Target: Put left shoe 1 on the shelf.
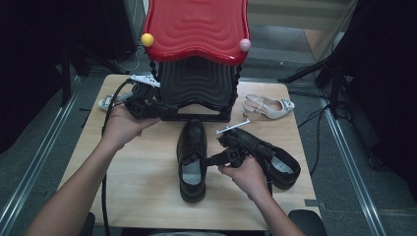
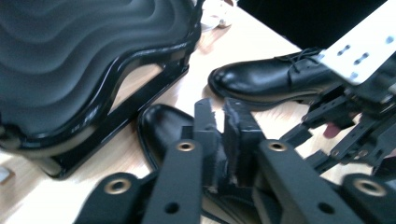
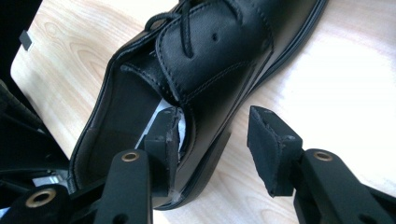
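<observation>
Two black lace-up shoes lie on the wooden table (image 1: 142,182). One black shoe (image 1: 192,157) sits in the middle with its toe toward the rack; the other black shoe (image 1: 278,162) lies to its right. My right gripper (image 1: 206,161) is at the middle shoe's right side. In the right gripper view the gripper (image 3: 215,116) is open and straddles that shoe's (image 3: 210,56) side wall, one jaw inside the opening, one outside, neither pressing. My left gripper (image 1: 166,110) is lifted near the rack's base. Its pads (image 2: 238,135) are shut with nothing between them.
A black shoe rack with a red wavy top (image 1: 196,29) stands at the table's back, its base (image 2: 116,112) close to my left gripper. A pale heeled shoe (image 1: 268,107) lies at the back right and another (image 1: 105,102) at the back left.
</observation>
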